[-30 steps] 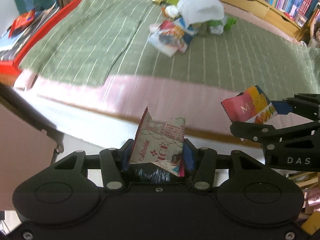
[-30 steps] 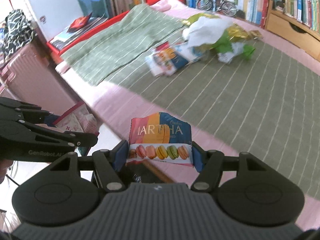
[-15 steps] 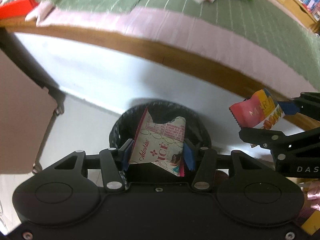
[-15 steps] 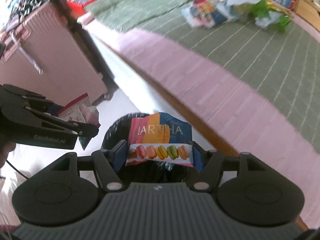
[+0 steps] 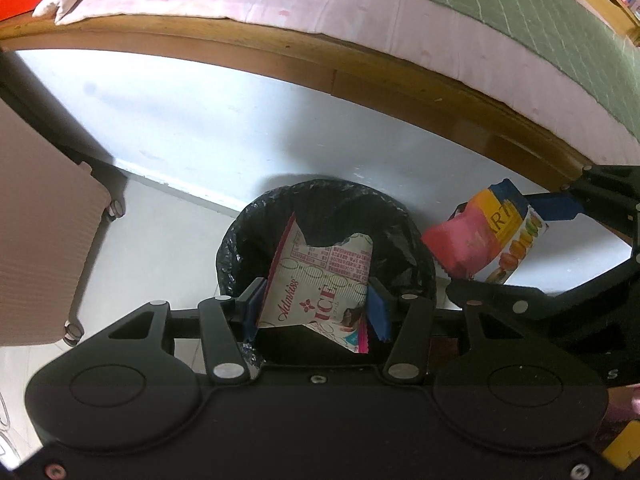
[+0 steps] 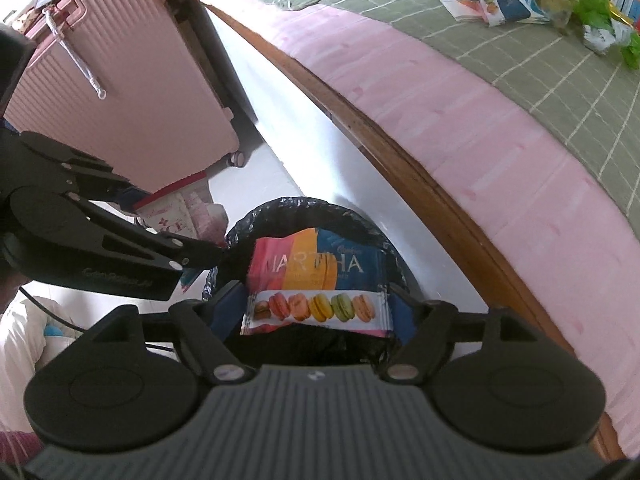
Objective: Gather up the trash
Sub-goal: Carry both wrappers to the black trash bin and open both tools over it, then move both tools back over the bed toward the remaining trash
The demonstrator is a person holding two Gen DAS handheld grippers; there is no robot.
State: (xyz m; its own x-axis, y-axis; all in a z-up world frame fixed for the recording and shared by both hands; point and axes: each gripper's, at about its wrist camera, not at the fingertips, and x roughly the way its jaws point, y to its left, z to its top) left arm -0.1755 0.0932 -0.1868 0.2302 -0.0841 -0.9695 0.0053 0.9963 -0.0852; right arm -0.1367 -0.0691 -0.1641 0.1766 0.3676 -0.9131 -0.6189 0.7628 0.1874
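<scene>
Left gripper [image 5: 316,310] is clamping an ice-cream wrapper [image 5: 320,280]; right gripper [image 6: 316,308] is pinching a macaron packet [image 6: 316,280]. Both are hanging over the bin [image 5: 240,240]. Light wrappers are risking drifting past its rim.

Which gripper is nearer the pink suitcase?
Left. The left gripper, holding a white wrapper over the bin, is on the suitcase side. The right gripper, holding the macaron packet, is on the bed side.

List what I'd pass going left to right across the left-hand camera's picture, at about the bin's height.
Ribbed pink suitcase → black-lined round trash bin → white torn ice-cream wrapper held in the left gripper → pink-and-orange macaron packet → right gripper.
</scene>
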